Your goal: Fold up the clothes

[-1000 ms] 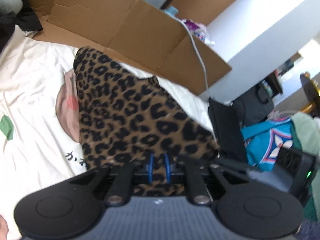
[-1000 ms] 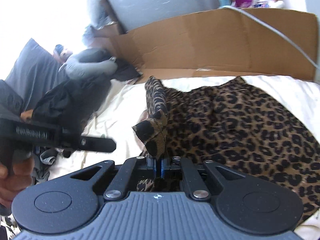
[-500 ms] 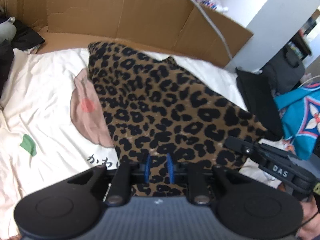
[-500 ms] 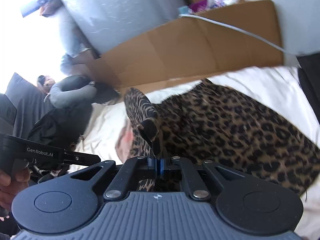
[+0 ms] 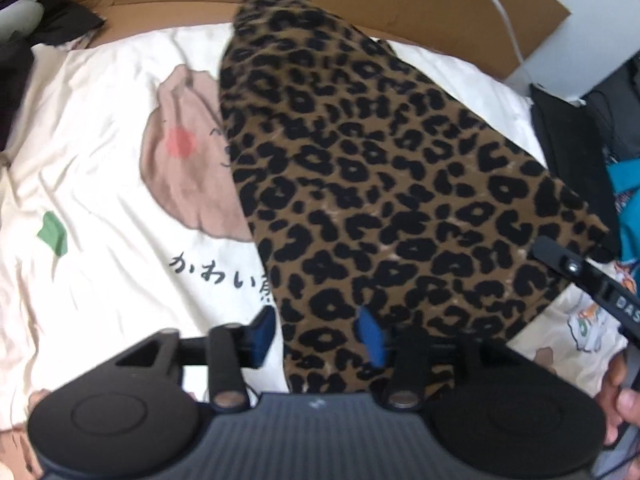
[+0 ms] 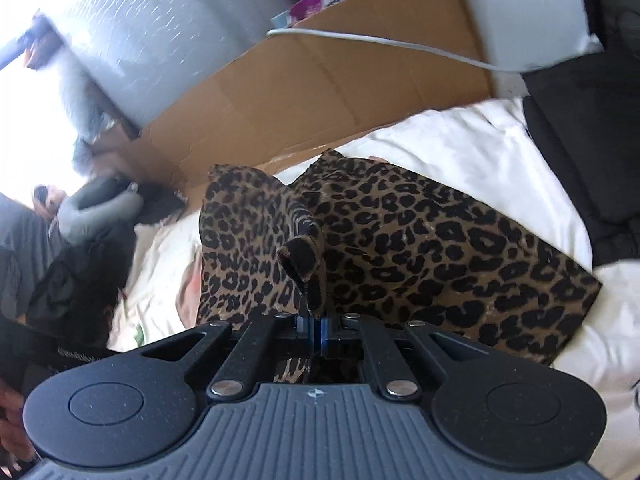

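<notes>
Cream printed bedsheet (image 5: 100, 184), cardboard (image 6: 320, 88) at 12 o'clock; leopard-print garment (image 5: 380, 184) spread centre on the bed; right tongs (image 6: 315, 330) pinching a raised fold; left tongs (image 5: 318, 334) spread over its near edge.

- The white bed sheet (image 5: 100, 184) carries black Japanese characters, "かわい", whose continuation is hidden under the leopard-print cloth (image 5: 380, 184).
- The right gripper (image 5: 592, 280), at the edge of the left wrist view, shows white letters "DAS", cut off by the frame.
</notes>
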The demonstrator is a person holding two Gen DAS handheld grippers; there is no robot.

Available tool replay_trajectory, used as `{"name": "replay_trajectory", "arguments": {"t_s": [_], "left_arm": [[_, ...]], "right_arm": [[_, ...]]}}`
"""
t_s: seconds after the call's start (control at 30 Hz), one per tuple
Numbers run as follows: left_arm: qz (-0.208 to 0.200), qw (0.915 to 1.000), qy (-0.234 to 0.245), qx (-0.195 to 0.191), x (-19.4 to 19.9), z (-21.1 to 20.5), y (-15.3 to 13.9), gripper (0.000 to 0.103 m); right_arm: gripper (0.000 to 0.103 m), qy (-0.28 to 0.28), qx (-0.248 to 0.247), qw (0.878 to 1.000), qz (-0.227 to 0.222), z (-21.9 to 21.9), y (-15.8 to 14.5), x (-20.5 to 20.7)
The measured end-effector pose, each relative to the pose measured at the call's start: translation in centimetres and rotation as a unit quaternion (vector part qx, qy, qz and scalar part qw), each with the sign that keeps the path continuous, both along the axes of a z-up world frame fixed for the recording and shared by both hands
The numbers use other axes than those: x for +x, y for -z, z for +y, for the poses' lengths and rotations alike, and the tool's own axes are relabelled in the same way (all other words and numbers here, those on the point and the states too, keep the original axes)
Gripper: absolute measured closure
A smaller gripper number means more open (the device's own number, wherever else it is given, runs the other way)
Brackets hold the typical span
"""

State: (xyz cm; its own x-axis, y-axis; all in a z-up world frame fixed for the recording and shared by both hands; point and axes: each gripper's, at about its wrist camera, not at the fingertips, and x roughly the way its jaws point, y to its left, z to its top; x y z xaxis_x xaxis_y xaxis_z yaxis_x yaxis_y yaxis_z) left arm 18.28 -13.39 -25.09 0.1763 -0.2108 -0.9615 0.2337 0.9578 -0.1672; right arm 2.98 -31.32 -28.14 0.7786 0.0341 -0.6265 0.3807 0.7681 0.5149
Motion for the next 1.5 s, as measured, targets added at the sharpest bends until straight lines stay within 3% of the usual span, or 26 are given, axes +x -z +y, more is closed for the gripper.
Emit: {"name": "replay_trajectory", "arguments": {"t_s": [0.17,0.5,0.7,1.03,1.27,1.5], "left_arm": [[0.001,0.9998,-0.003,0.020,0.1,-0.1,-0.2,0.041],[0.008,0.9996,-0.011,0.027,0.3,0.7,-0.2,0.038],[0.007,0.9999,-0.006,0.008,0.3,1.9,-0.3,0.031],[0.021,0.9997,0.015,-0.007,-0.4,5.0,0.1,0.030],[0.048,0.9985,0.019,-0.017,-0.5,8.6,0.6,0.030],[0.084,0.9950,0.016,-0.051,-0.7,12.1,0.9,0.030]], "right_arm": [[0.102,0.001,0.007,1.000,-0.006,-0.6,0.3,-0.7],[0.102,0.049,0.037,0.998,-0.010,-4.4,1.8,-3.3],[0.102,0.067,0.046,0.997,-0.013,-6.4,2.8,-4.8],[0.103,0.129,0.074,0.989,-0.014,-9.4,4.7,-6.6],[0.103,0.152,0.080,0.985,0.006,-10.3,6.6,-6.6],[0.103,0.180,0.086,0.980,0.011,-11.1,7.1,-7.0]]}}
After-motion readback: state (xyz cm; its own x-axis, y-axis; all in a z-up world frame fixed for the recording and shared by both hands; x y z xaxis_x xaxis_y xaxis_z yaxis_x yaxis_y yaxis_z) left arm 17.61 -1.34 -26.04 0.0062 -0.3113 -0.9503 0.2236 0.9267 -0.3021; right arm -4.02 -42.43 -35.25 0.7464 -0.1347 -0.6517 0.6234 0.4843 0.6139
